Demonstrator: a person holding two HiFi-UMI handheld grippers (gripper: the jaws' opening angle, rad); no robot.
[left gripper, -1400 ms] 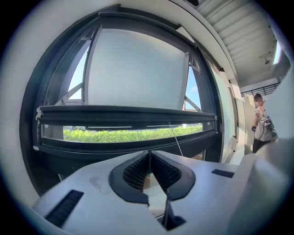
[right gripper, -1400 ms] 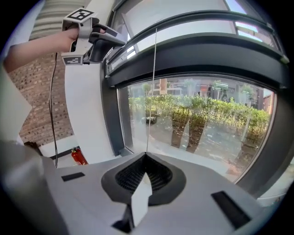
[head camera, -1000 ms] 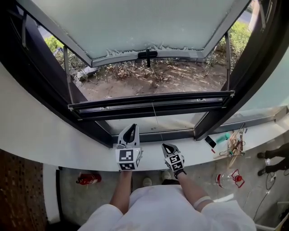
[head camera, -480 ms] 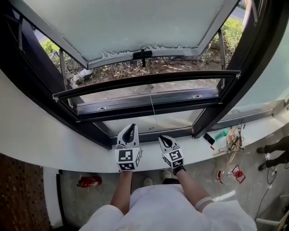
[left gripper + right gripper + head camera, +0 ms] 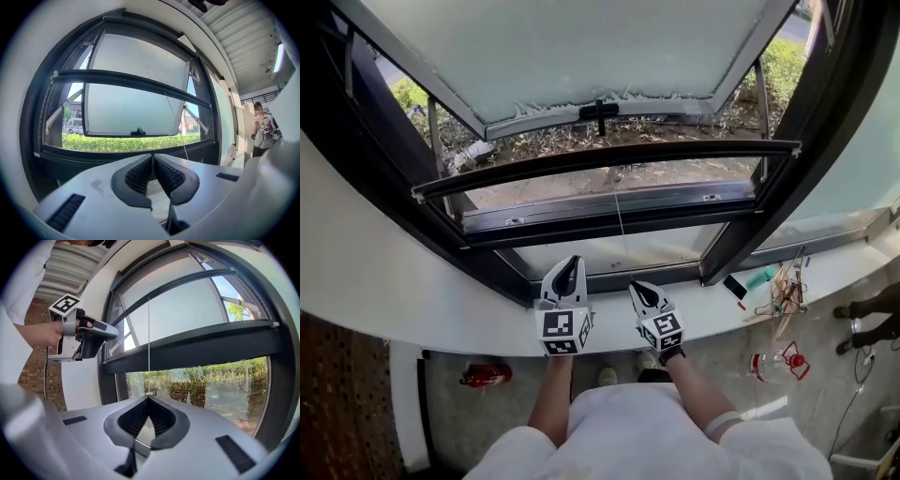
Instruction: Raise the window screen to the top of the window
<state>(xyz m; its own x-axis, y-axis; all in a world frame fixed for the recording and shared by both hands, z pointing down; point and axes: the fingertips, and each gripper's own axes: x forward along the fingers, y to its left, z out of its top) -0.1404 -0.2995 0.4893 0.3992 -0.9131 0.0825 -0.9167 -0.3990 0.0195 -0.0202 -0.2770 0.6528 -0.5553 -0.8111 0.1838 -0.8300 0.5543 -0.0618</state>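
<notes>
As only its view shows, right hand-held gripper (image 5: 149, 398) pinches cord (image 5: 149, 343) (left one (image 5: 153, 156) closed).

right gripper (image 5: 639, 292) holds cord (image 5: 619, 220); screen bar (image 5: 609, 157) mid-window

Corridor of a public building (brick wall (image 5: 342, 403), red fire extinguisher (image 5: 484, 376)).

Our head camera looks steeply down from above onto the left gripper (image 5: 570, 263), the right gripper (image 5: 636, 286) and the window frame (image 5: 366, 169) beyond. Each gripper camera sits close behind its own fingers, facing the window from near the sill. All three views share the screen bar (image 5: 609, 157) and its cord (image 5: 619, 220). The right gripper view also catches the left gripper at its left.
</notes>
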